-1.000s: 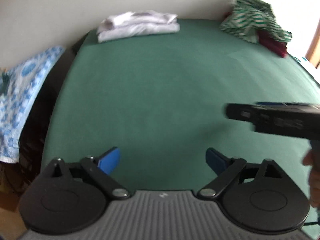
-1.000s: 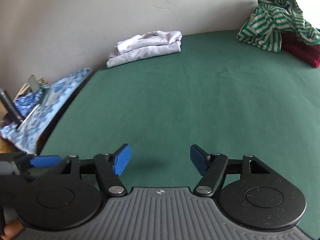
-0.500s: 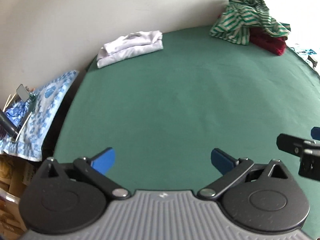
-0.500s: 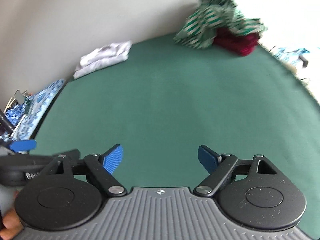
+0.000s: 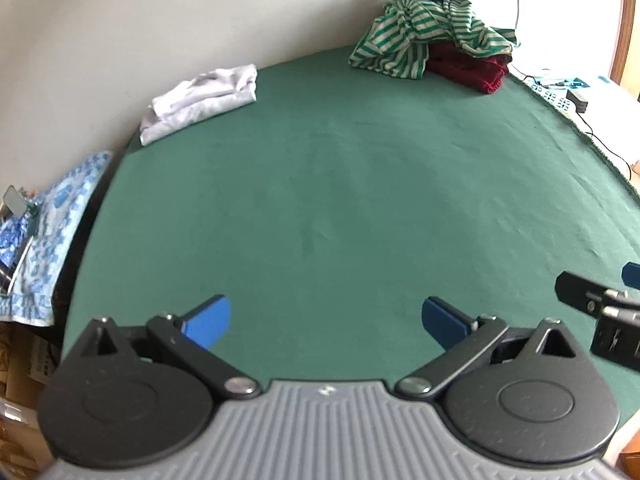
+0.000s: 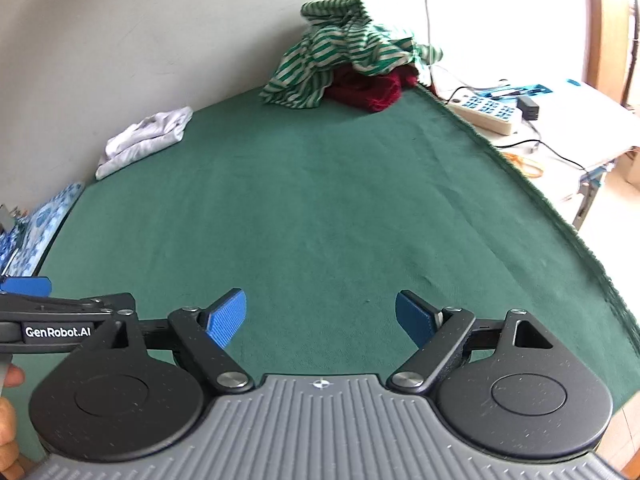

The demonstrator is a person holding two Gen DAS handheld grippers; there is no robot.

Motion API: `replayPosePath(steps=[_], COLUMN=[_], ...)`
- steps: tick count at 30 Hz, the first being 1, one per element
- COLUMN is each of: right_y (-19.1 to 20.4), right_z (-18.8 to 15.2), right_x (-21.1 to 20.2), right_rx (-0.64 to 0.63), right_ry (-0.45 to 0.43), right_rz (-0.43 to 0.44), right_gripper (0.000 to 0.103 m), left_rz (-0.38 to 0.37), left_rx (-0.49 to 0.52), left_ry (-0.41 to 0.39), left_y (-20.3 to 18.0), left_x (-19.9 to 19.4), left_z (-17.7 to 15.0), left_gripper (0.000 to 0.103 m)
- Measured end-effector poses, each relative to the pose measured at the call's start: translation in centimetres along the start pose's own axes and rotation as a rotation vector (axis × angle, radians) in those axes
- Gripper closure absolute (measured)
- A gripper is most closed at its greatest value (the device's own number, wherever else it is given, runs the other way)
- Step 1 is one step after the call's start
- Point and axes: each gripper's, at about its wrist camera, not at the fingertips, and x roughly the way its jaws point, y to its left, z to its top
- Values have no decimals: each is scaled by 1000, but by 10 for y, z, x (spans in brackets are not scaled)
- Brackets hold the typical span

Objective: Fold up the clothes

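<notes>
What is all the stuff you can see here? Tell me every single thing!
Folded garment: one, white, far left corner of the table by the wall.
Striped garment: one, green and white, crumpled in a heap at the far right corner.
Dark red garment: one, lying partly under the striped one.
Table cover: one, green, spread over the table.
Patterned cloth: one, blue and white, beyond the table's left edge.
Power strip: one, white with blue sockets, on a side surface to the right, cables attached.
Left gripper: one, black with blue pads, open, holds nothing.
Right gripper: one, black with blue pads, open, holds nothing.
</notes>
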Motion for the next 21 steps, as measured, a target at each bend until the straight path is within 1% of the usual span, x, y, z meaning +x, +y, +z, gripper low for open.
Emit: replayPosePath(steps=[3,5,7,9,11,16,17,18,21], right_y=[15,30,48,71,97,166,179,190,205], right_z=[-4,-8,-13,-14,-14,-10,-11,-13,-14], right_x=[-2,0,8,16,23,36,38,39,37], right_rx=[-28,-47,-59,-71,-78,-74,-83,-98,-119], right_ry=[-6,-9,8,28,36,11,5,2,-13], right_rz=[15,22,51,65,73,98,96,91,65], right_gripper=[18,18,18,18,18,18,18,18,18], left_rz=[27,48,61,63,59,112,113,95,69], left_rx=[-27,-58,-96,-127,-136,-158,-167,-174,-149], left_ry=[-1,10,27,64,88,77,86,100,99], left_y=[17,36,61,87,114,172,182,191,201], left_x=[-1,0,5,13,18,18,21,24,24], left_z=[-2,-7,-17,-26,-30,-43,-45,-46,-50], left_gripper=[1,1,1,1,1,1,1,1,1])
